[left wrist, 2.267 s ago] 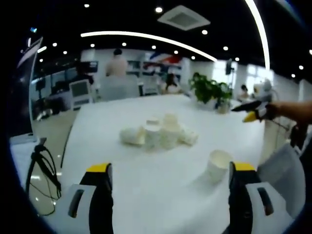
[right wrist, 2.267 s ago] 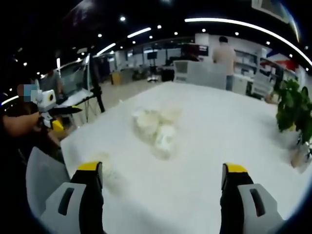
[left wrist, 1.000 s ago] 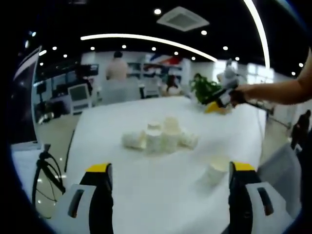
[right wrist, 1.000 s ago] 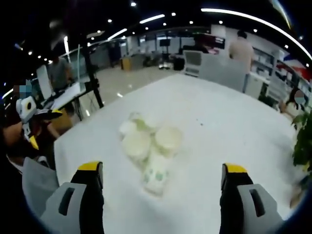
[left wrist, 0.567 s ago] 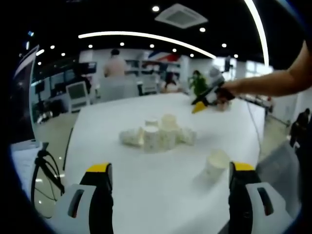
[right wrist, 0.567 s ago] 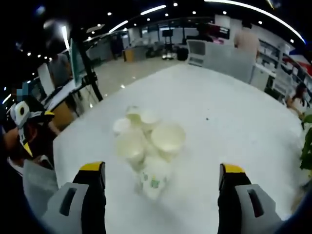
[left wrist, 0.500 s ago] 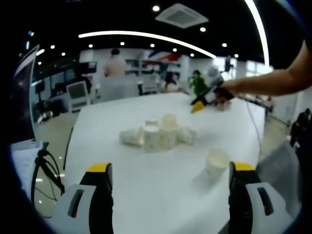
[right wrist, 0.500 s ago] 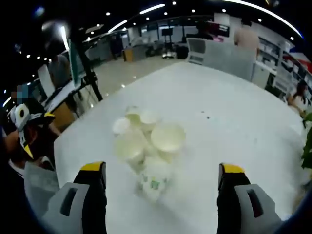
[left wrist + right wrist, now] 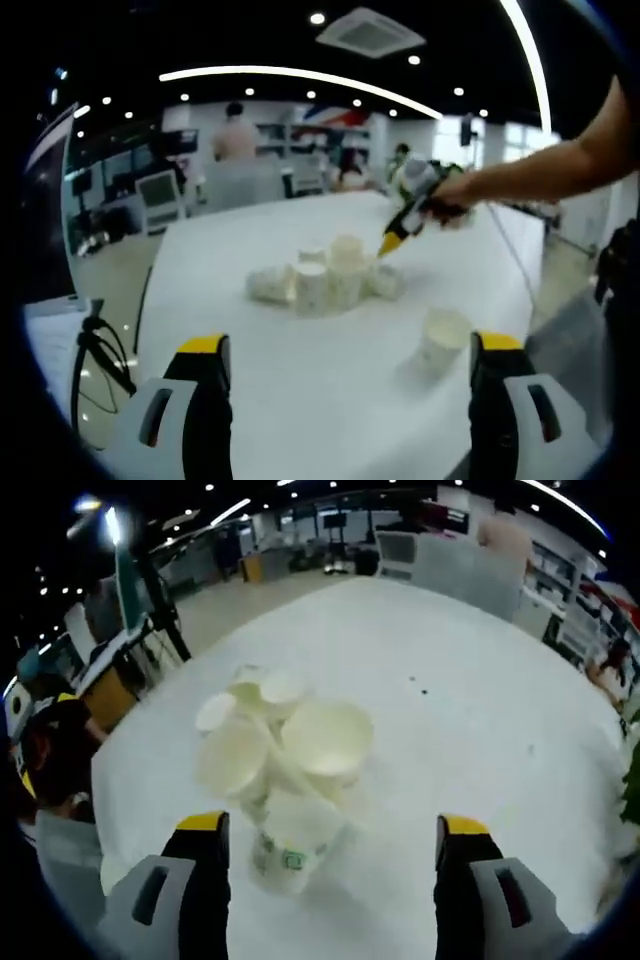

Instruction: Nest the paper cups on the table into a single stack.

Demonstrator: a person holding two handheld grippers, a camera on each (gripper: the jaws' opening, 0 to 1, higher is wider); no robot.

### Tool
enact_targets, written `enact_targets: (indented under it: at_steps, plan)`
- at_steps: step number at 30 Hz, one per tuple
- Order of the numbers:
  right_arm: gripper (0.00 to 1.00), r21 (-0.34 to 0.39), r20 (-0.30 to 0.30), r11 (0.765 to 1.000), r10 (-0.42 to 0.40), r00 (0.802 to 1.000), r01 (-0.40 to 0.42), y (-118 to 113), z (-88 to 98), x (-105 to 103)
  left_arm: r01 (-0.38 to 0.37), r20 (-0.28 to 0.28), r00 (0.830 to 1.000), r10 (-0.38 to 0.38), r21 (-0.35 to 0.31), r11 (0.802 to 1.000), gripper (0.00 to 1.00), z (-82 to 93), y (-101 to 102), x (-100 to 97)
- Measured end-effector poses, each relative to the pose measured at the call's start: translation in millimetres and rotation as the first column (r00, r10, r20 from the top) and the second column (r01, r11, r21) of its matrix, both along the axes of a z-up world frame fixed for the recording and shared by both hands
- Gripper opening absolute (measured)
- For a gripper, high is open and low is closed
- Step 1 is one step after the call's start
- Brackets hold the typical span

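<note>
Several white paper cups [image 9: 325,280] huddle in a cluster at the middle of the white table [image 9: 300,390]. One more cup [image 9: 445,340] stands alone nearer, by my left gripper's right jaw. My left gripper [image 9: 350,345] is open and short of the cups. My right gripper [image 9: 392,240] reaches in on a person's arm and hovers just over the cluster's right side. In the right gripper view the cluster [image 9: 325,735] is close: some cups stand upright, and one printed cup [image 9: 285,845] lies on its side. My right gripper [image 9: 332,825] is open around this near end, holding nothing.
The table edge [image 9: 110,810] runs along the left, with a grey chair [image 9: 65,865] beside it. A potted plant [image 9: 632,780] sits at the right edge. A stand with cables [image 9: 95,350] is on the floor to the left. People [image 9: 235,140] are far behind.
My right gripper has swung in from the right and come down close over the cup cluster, which now looks much larger in its view. My left gripper has barely moved.
</note>
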State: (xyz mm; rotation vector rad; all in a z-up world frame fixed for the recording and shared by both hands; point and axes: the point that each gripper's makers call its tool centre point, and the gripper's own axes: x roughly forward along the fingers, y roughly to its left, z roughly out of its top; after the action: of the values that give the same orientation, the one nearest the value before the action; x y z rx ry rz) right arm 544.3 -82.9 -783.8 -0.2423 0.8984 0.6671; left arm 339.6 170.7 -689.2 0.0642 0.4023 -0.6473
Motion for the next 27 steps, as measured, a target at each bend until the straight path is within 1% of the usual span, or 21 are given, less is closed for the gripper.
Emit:
enact_targets:
  at_steps: [4, 6, 8, 11, 13, 16, 18, 20, 21, 24, 27]
  plan:
    - [0.74, -0.007, -0.013, 1.000, -0.016, 1.000, 0.016, 4.6, -9.4, 1.7, -0.007, -0.008, 1.000, 0.007, -0.007, 1.000, 0.99, -3.1, -0.5, 0.0]
    - [0.71, -0.018, -0.038, 0.999, -0.027, 0.999, 0.026, 6.2, -18.7, 2.2, -0.010, -0.011, 1.000, 0.010, -0.007, 1.000, 0.99, -4.2, -0.8, -0.3]
    - [0.69, -0.010, -0.048, 1.000, -0.029, 0.998, 0.029, 11.2, -22.3, 2.1, -0.013, -0.009, 1.000, 0.012, -0.008, 1.000, 0.99, -4.5, -0.3, -0.5]
    - [0.67, -0.019, -0.054, 0.999, -0.031, 0.998, 0.030, 14.2, -27.6, 3.2, -0.017, -0.016, 1.000, 0.017, -0.010, 1.000, 0.99, -6.2, 1.7, -1.1]
    - [0.63, -0.022, -0.076, 0.999, -0.037, 0.996, 0.036, 15.6, -32.1, 2.4, -0.019, -0.018, 1.000, 0.019, -0.010, 1.000, 0.99, -6.5, 2.1, -1.8]
    - [0.63, -0.015, -0.091, 0.999, -0.044, 0.995, 0.043, 19.7, -35.3, 0.6, -0.023, -0.022, 0.999, 0.023, -0.012, 1.000, 0.99, -6.7, 2.8, -2.5]
    - [0.62, -0.003, -0.097, 0.999, -0.053, 0.994, 0.053, 21.6, -38.9, 3.7, -0.025, -0.024, 0.999, 0.025, -0.014, 1.000, 0.99, -7.3, 3.4, -2.6]
    - [0.61, 0.001, -0.122, 0.997, -0.074, 0.990, 0.074, 21.3, -45.2, 5.8, -0.022, -0.032, 0.999, 0.021, -0.001, 1.000, 0.99, -9.5, 3.4, -3.8]
    - [0.60, 0.003, -0.124, 0.997, -0.079, 0.989, 0.080, 22.2, -46.4, 6.4, -0.019, -0.034, 0.999, 0.019, 0.007, 1.000, 0.99, -10.2, 3.4, -4.2]
    - [0.58, 0.009, -0.138, 0.996, -0.086, 0.987, 0.088, 26.0, -49.2, 4.7, -0.019, -0.029, 0.999, 0.019, 0.002, 1.000, 0.99, -7.0, 2.9, -3.6]
    - [0.56, -0.007, -0.151, 0.996, -0.090, 0.984, 0.090, 25.3, -55.7, 4.2, -0.020, -0.026, 0.999, 0.020, 0.001, 1.000, 0.99, -5.2, 2.5, -2.2]
